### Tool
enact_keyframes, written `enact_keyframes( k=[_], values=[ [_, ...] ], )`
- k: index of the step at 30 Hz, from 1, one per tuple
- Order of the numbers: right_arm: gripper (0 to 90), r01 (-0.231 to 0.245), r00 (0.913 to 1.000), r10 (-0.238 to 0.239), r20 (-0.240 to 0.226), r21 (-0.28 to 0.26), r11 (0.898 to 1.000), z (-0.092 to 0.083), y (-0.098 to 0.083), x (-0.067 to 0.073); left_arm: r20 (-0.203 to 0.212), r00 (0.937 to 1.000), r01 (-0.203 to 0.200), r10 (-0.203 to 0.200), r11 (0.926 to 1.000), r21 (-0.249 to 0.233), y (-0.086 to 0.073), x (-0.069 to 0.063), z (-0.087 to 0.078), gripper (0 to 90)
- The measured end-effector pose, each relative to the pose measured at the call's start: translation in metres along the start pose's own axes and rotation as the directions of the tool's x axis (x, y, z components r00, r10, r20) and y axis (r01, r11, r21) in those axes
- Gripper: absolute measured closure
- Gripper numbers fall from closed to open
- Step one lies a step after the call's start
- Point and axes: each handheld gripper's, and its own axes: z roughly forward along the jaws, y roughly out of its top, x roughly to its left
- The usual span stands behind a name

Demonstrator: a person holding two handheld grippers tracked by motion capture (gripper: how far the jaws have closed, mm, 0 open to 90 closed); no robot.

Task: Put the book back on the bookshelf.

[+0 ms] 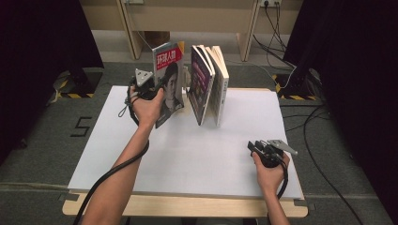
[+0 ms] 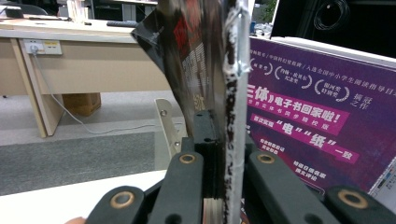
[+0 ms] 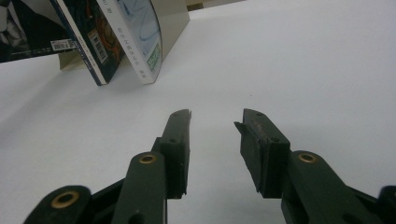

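Observation:
A magazine [image 1: 170, 70] with a red title block and a dark cover photo stands upright and tilted near the table's far edge. My left gripper [image 1: 158, 88] is shut on its near edge. In the left gripper view the jaws pinch the worn white spine of the magazine [image 2: 201, 56], with the left gripper [image 2: 219, 123] closed around it. Right of it, three books [image 1: 210, 84] lean together, the nearest with a purple cover [image 2: 303, 107]. My right gripper [image 1: 253, 147] rests low at the table's front right, and the right gripper [image 3: 212, 116] has open jaws with nothing between them.
The white tabletop [image 1: 187, 154] spreads between the two hands. A beige bookend [image 3: 173, 18] props the leaning books [image 3: 135, 37] from behind. Desk legs, cables and dark curtains stand beyond the table.

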Motion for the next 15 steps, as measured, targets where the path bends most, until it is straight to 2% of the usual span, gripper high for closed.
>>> enact_keyframes(
  k=[5, 9, 15],
  values=[
    [63.6, -0.007, 1.0, 0.007, 0.005, 0.004, 1.0, 0.0, -0.001, 0.0, -0.014, 0.9999, 0.004, -0.005, 0.9999, -0.015, -0.008, -0.001, 0.01, 86.3],
    [63.6, -0.011, 0.9999, 0.011, 0.005, 0.007, 1.0, 0.001, -0.001, 0.0, -0.004, 0.9999, 0.009, -0.009, 0.9997, -0.023, -0.014, 0.001, 0.017, 86.3],
    [63.6, -0.01, 0.9999, 0.01, 0.009, 0.001, 1.0, 0.0, -0.001, -0.001, 0.008, 0.9998, -0.016, 0.016, 0.9997, -0.021, -0.021, 0.004, 0.017, 85.9]
  ],
)
